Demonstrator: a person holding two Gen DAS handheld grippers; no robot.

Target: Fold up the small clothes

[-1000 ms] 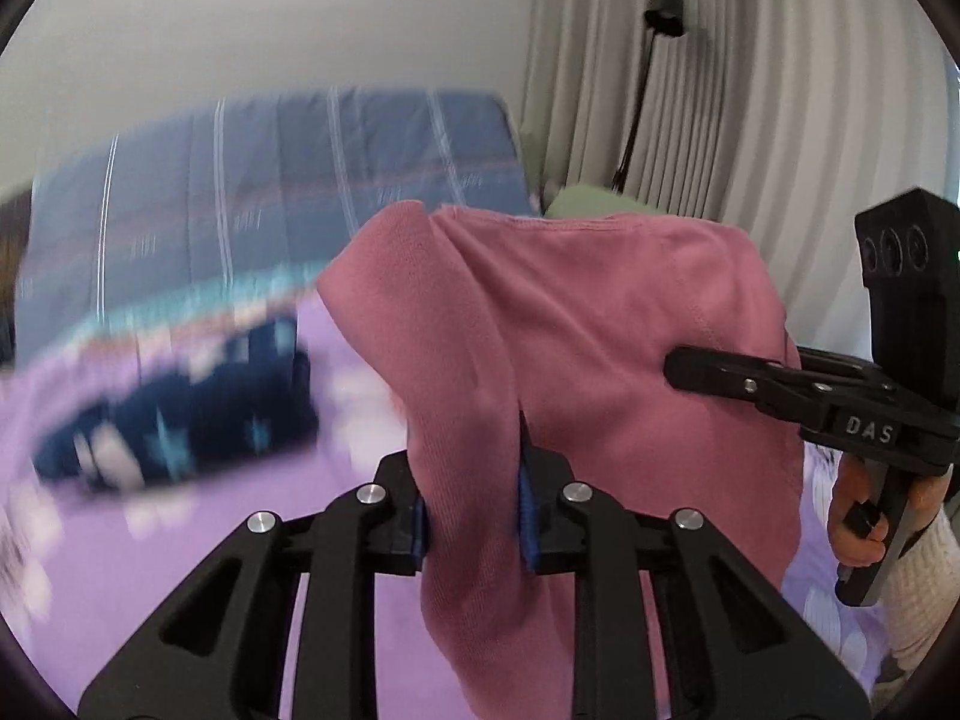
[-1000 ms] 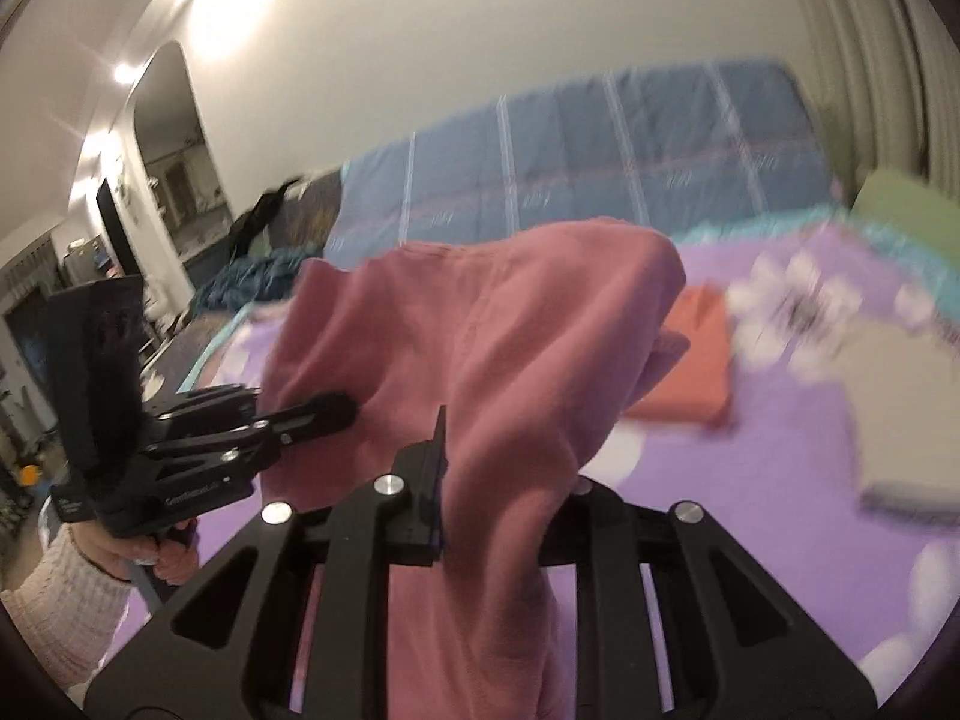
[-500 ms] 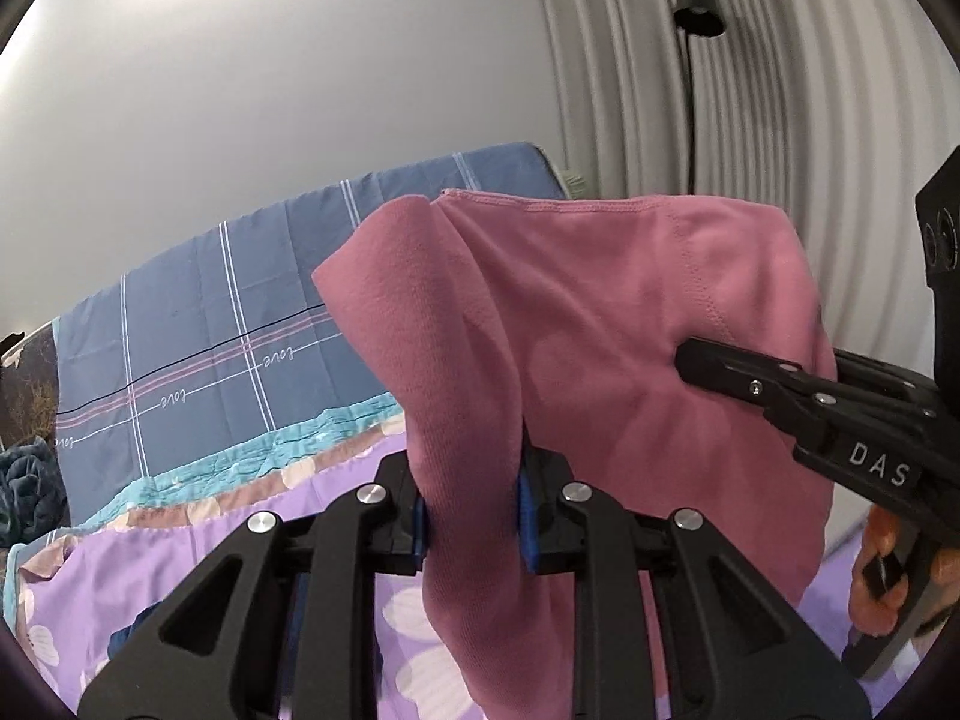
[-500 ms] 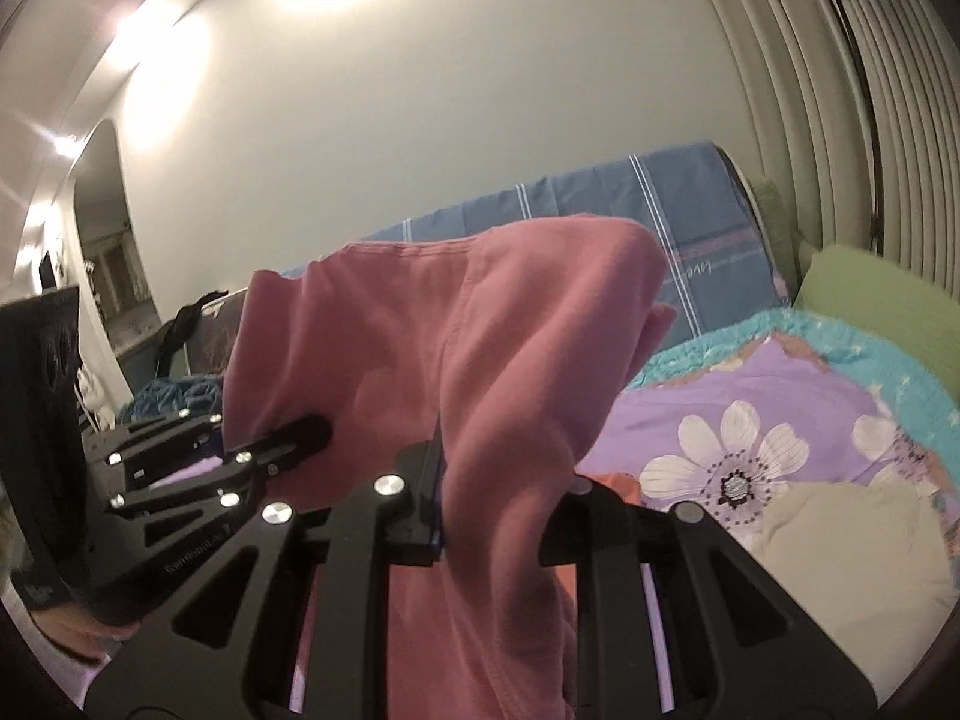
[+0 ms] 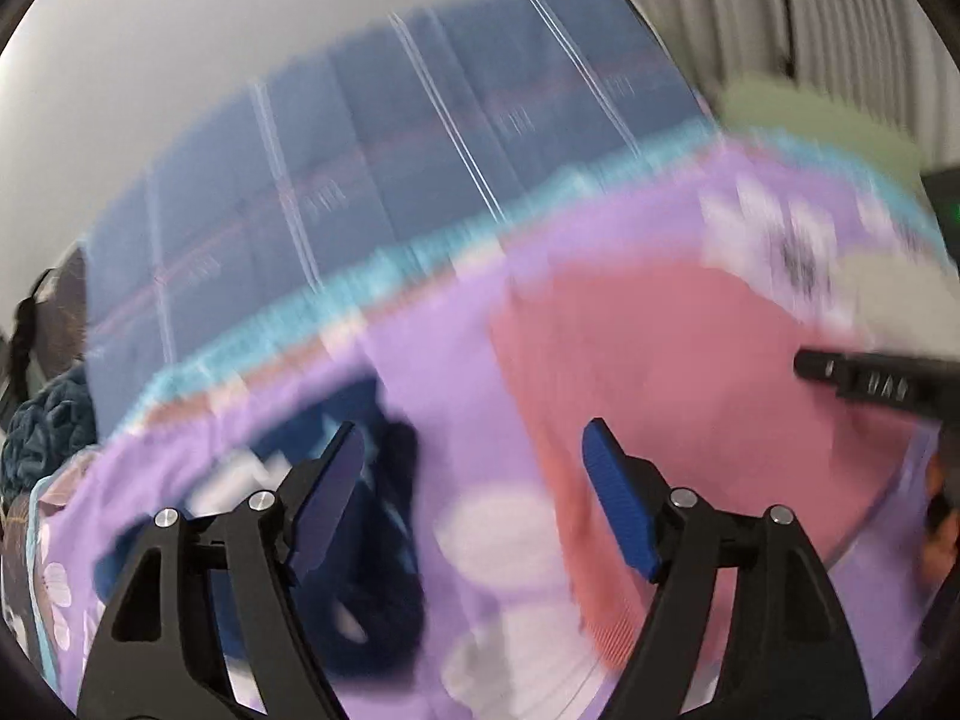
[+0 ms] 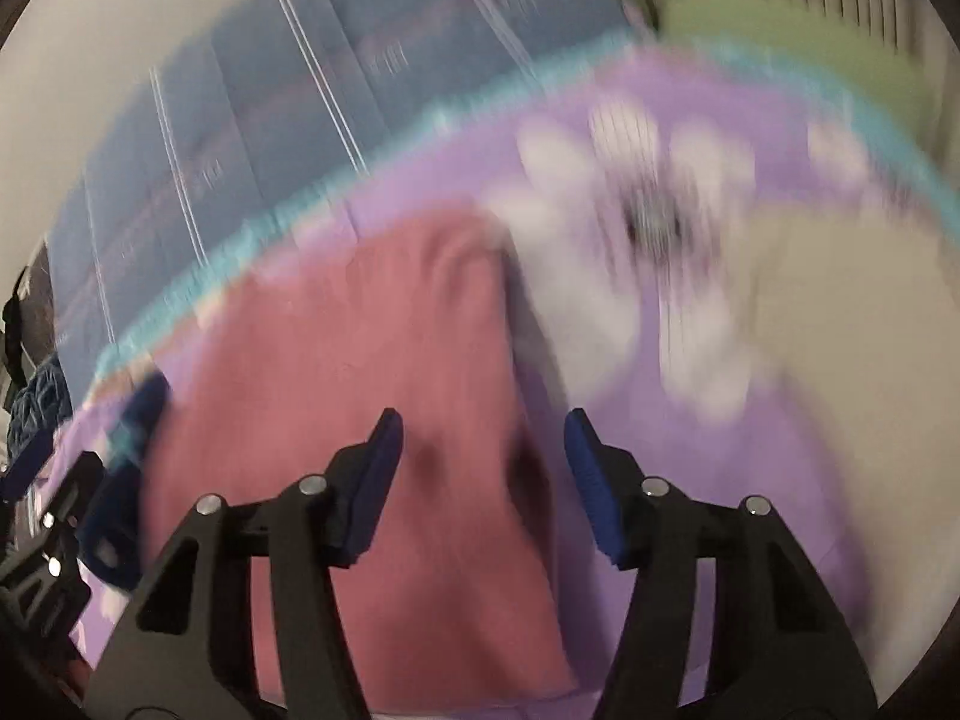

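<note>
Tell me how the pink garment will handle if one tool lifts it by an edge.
The pink garment lies spread on the purple sheet, creased, so it is probably floppy and would drape. It looks like thin knit, so likely light. Its fabric should not slip easily.

Both cameras ride low over the bed (image 5: 468,360), each tilted down along its own hand-held gripper, the left hand-held gripper (image 5: 474,480) and the right hand-held gripper (image 6: 483,456), close above the covers and blurred. The left view sits to the left, catching the right one's finger at its right edge; the right view looks from the other side. Both share the pink garment (image 5: 660,360), the blue headboard cover (image 6: 240,120) and the green pillow (image 6: 780,36).
</note>
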